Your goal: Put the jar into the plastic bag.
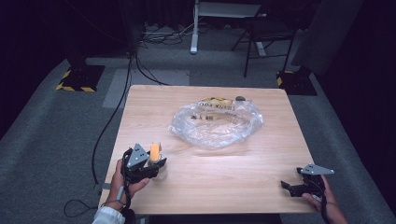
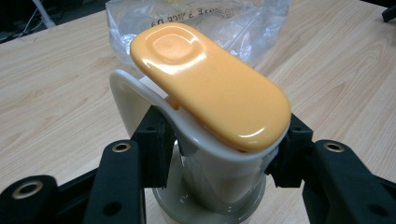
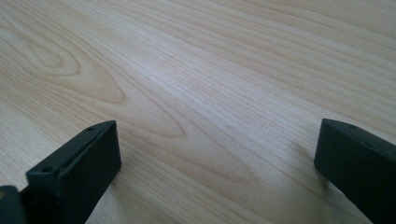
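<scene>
Left gripper (image 1: 148,166) grips a dispenser (image 2: 205,121) near the worktop's (image 1: 224,182) left edge; right gripper (image 1: 299,185), fingers (image 3: 79,168) wide, rests near the right edge, the bag (image 1: 215,122) well beyond.

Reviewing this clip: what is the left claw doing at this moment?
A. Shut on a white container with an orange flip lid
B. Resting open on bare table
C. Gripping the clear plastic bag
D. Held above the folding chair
A: in the left gripper view both black jaws press the sides of the white container under its orange lid, and the high view shows the left claw around it, near the table's front left, apart from the plastic bag.
</scene>
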Action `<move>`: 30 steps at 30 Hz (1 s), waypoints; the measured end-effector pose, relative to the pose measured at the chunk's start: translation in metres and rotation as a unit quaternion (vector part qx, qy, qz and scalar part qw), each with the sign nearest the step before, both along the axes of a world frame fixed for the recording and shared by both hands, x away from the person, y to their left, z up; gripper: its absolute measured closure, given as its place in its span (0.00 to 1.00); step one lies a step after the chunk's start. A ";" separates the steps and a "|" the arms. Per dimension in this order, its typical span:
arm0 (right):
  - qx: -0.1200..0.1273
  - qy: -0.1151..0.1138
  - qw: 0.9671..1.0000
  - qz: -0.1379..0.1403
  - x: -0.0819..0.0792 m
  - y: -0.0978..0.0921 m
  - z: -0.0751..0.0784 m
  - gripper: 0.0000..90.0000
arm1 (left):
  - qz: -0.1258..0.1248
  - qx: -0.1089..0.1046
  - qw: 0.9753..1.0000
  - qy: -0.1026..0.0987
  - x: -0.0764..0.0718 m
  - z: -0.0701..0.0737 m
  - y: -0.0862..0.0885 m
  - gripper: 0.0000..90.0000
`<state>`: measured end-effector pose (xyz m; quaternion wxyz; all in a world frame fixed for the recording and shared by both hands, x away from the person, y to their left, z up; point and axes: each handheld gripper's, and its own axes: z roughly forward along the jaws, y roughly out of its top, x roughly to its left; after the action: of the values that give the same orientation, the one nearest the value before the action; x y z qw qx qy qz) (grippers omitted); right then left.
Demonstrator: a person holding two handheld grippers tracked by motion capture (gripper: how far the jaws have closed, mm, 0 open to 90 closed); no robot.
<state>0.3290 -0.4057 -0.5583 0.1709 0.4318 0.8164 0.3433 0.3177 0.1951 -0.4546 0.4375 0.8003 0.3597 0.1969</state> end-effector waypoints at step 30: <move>0.000 0.000 1.000 0.000 0.000 0.000 0.000 0.01 | -0.008 -0.007 1.000 -0.005 0.013 0.019 -0.026 0.57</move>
<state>0.3290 -0.4057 -0.5583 0.1709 0.4318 0.8164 0.3433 0.3307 0.1689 -0.4361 0.4463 0.7990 0.3529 0.1948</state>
